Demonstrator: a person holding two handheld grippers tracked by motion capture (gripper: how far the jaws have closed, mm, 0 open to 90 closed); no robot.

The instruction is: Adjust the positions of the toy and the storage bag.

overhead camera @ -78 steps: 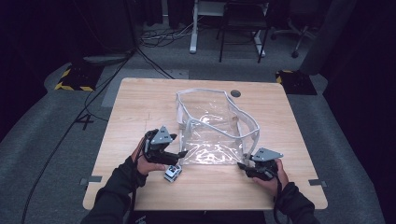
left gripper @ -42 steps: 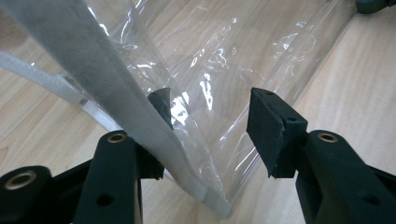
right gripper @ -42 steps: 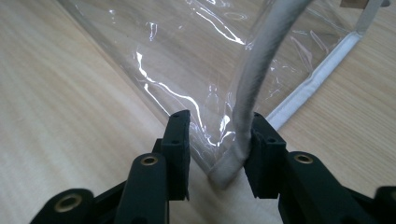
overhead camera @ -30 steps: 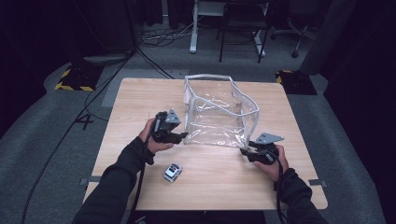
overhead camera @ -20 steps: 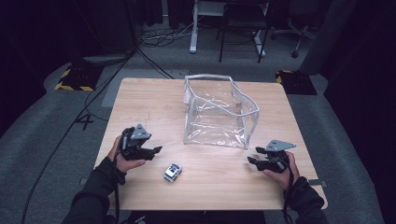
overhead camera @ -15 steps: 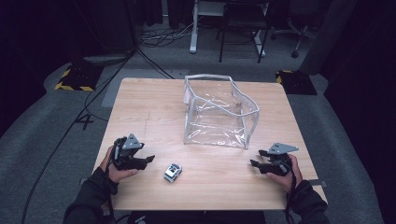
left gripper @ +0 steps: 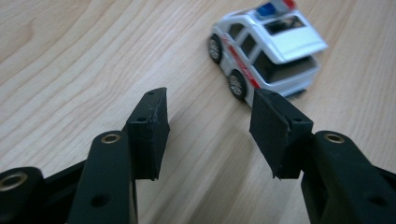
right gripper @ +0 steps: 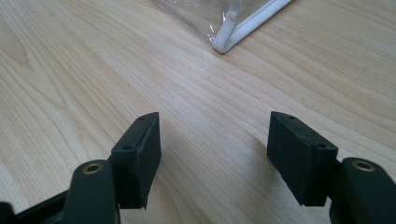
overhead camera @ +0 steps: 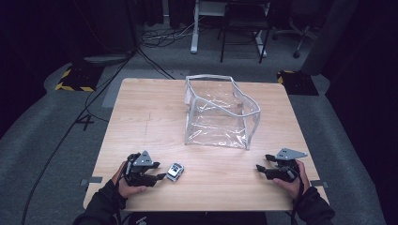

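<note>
A small white toy police car [overhead camera: 175, 172] with a blue light bar stands on the wooden table near its front edge. In the left gripper view the car [left gripper: 266, 44] sits just past the right jaw tip. My left gripper [overhead camera: 159, 177] lies low on the table to the car's left, its jaws [left gripper: 210, 105] have just been closing, and they stand apart with only bare wood between them. My right gripper [overhead camera: 259, 168] rests near the front right; its jaws [right gripper: 212, 126] have just been opening, with nothing between them. A clear plastic bag [overhead camera: 220, 112] with white trim stands open mid-table.
A corner of the bag [right gripper: 229, 18] lies ahead of the right gripper. The table [overhead camera: 141, 117] has bare wood at left and along the front. Beyond it are dark floor, cables and chair legs.
Both hands drew back from the bag toward the table's front edge. The left gripper came down beside the toy car. The bag stands where it was left.
</note>
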